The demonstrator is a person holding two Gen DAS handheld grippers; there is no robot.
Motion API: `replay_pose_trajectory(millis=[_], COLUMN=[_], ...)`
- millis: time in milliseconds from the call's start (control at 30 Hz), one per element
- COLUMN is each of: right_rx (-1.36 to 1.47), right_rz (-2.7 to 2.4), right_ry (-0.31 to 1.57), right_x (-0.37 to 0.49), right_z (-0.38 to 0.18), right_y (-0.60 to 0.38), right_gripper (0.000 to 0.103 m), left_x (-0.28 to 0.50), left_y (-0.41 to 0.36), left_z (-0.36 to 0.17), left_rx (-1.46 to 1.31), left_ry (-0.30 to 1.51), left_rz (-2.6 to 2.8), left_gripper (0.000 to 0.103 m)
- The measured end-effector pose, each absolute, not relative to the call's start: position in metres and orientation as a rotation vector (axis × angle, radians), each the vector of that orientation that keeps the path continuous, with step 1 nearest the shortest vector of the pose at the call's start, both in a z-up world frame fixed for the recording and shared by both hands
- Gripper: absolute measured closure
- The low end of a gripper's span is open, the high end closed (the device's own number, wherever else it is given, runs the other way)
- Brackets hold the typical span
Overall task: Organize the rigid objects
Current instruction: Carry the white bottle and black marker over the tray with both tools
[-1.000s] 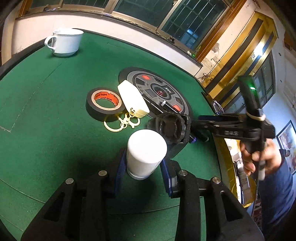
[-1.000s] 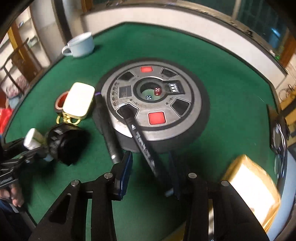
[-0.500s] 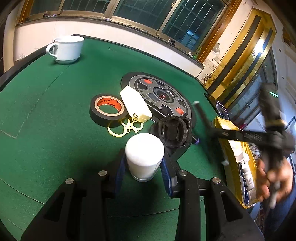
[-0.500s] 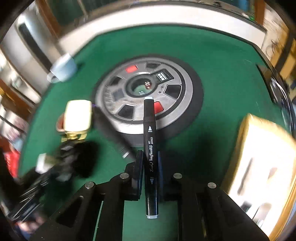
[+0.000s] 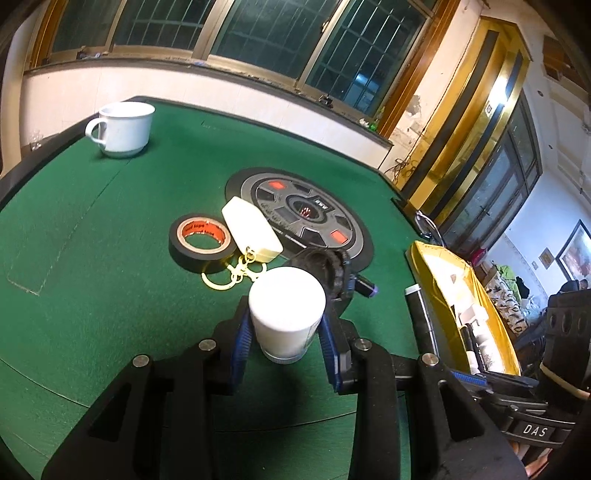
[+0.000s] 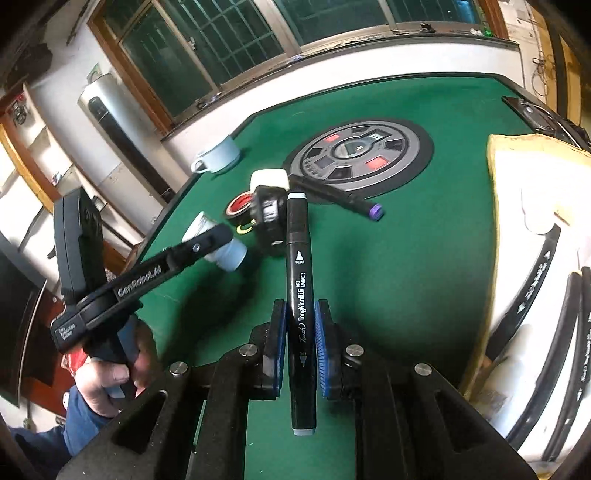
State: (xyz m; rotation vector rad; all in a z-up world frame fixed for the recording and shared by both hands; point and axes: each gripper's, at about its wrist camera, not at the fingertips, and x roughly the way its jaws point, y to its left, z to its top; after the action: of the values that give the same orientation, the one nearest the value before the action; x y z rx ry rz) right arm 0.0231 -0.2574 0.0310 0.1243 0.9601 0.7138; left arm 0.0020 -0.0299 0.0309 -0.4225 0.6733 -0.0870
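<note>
Blur smears the yellow box [image 6: 532, 206] at the right edge, its contents unreadable. Right gripper [image 6: 300, 339] is clamped on a black marker [image 6: 300, 295] above the green table [image 6: 424, 258]. Left gripper [image 5: 284, 332], jaws closing, grips a white bottle [image 5: 286, 314], half-hiding a black round object [image 5: 332, 269] behind.

A round green felt table [image 5: 92, 258] has a grey and black circular control panel [image 5: 299, 218] with red buttons in its middle. Behind the table, dark barred windows [image 5: 258, 33] in wooden frames stand above a white wall.
</note>
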Motion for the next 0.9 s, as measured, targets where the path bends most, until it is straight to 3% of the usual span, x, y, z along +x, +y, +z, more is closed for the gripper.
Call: replay_pose_trajectory(millis=[900], right_rx=[0.294], right_rz=[0.631], right_ry=[0.831], right_x=[0.015], right_z=[0.056], right_y=[-0.353], right_gripper=[0.09], left_x=[-0.013], left_y=[-0.146], left_z=[0.061], left_rx=[-0.237], left_ry=[0.723], left_rz=[-0.293], left_gripper=[0.072])
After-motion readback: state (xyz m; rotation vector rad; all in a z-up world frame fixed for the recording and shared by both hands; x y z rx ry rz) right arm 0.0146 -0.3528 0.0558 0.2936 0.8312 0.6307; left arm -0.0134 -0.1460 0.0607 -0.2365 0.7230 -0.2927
